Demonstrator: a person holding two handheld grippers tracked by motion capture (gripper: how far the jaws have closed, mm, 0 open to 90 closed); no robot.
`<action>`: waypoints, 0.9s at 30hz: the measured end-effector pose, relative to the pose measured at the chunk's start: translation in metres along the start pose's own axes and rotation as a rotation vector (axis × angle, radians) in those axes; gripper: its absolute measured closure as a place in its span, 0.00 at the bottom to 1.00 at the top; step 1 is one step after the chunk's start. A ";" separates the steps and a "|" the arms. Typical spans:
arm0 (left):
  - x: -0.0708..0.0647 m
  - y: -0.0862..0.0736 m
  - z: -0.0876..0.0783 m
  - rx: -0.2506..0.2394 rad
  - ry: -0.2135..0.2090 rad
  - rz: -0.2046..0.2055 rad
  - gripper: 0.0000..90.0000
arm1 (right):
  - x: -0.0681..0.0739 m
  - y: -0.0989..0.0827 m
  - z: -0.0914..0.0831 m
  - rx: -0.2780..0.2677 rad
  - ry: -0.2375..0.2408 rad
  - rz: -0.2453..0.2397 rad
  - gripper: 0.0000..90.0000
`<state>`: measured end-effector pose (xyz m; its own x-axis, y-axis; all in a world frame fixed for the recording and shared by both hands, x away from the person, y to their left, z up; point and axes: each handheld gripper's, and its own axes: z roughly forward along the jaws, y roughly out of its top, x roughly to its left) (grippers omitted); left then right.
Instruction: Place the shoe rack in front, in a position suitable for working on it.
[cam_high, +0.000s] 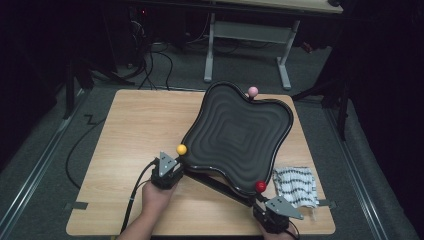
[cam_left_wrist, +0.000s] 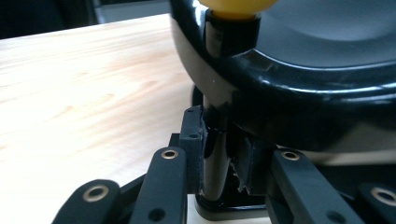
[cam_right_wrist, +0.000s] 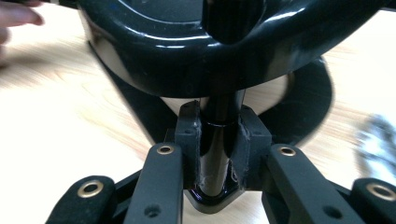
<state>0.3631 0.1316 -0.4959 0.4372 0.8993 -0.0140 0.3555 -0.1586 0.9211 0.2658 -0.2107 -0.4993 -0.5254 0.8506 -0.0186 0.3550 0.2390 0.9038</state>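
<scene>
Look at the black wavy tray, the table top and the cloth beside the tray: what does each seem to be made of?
Black tray: probably moulded plastic, glossy; bright highlights run along its rim and ridges.
Table top: light wood or wood-look laminate, matt; pale grain streaks show.
Cloth: woven fabric, soft and crumpled, white with dark pattern; the fibre cannot be told.

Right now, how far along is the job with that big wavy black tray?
Done: both grippers have their grip. The left gripper is shut on the yellow-knobbed black post, the right gripper on the red-knobbed black post. In hand: the wavy black plastic tray on its stand is held over the wooden table. Left, probably: setting it down and releasing.
</scene>
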 end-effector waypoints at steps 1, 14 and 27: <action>0.004 0.002 0.004 -0.001 0.013 -0.015 0.83 | 0.007 0.002 0.005 -0.001 0.006 -0.010 0.83; 0.032 0.012 0.031 -0.006 0.048 -0.073 0.75 | 0.053 0.009 0.023 -0.015 0.093 -0.105 0.74; 0.045 -0.024 -0.056 -0.046 0.072 -0.108 0.42 | -0.021 0.001 -0.040 -0.033 -0.054 -0.032 0.47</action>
<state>0.3281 0.1988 -0.4964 0.3371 0.9374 -0.0876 0.3584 -0.0417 0.9326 0.2462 -0.2465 -0.4810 -0.4934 0.8670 -0.0698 0.3128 0.2518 0.9159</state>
